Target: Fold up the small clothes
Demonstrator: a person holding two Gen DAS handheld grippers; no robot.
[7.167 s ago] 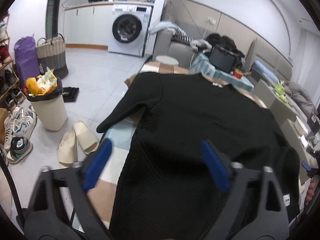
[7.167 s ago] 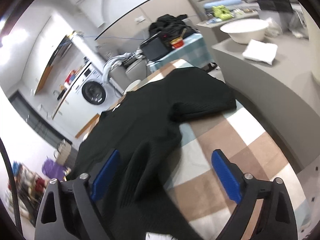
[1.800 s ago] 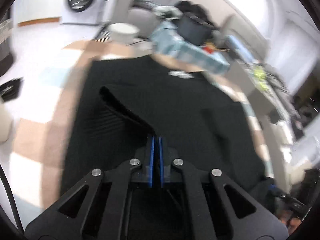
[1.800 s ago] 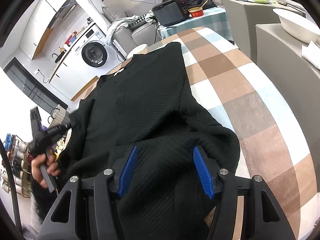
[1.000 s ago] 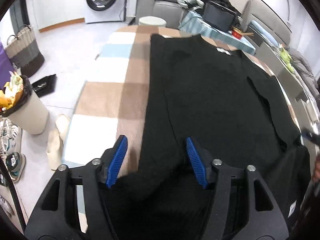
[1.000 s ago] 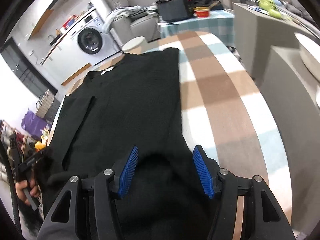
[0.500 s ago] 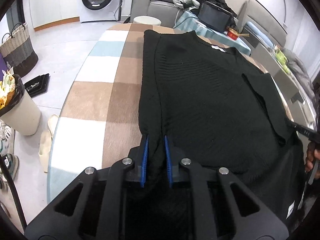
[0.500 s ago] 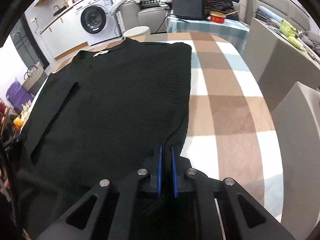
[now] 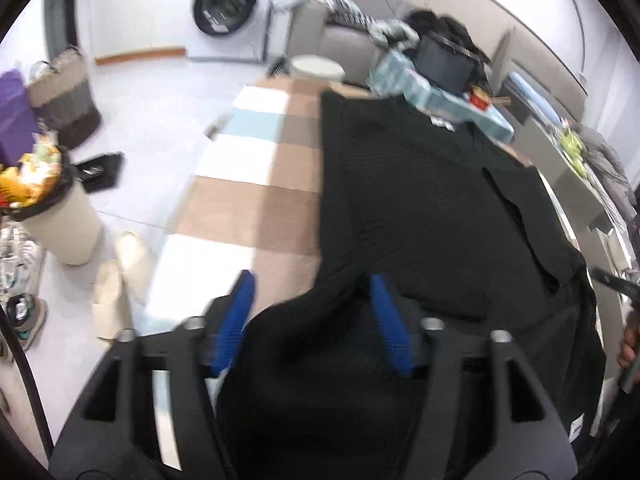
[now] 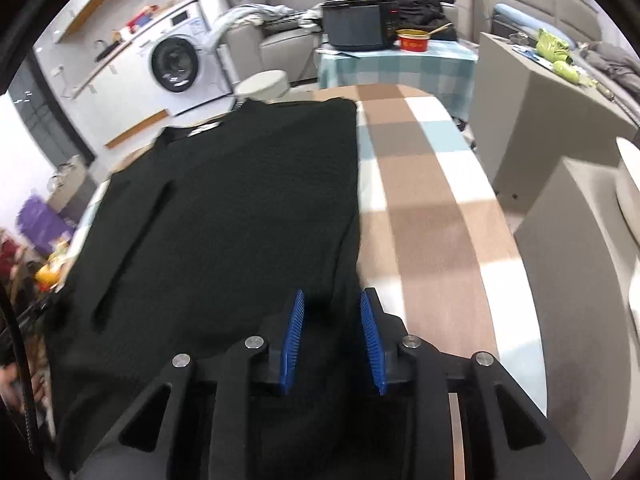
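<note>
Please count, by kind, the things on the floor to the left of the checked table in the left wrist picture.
Slippers: 2
Bins: 1
Woven baskets: 1
Purple bags: 1
Washing machines: 1
Total: 6

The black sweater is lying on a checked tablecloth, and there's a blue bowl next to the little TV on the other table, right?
Almost. The bowl beside the little TV is red, not blue; the right wrist view shows it clearly. The rest is right: the black sweater lies on the checked tablecloth.
</note>
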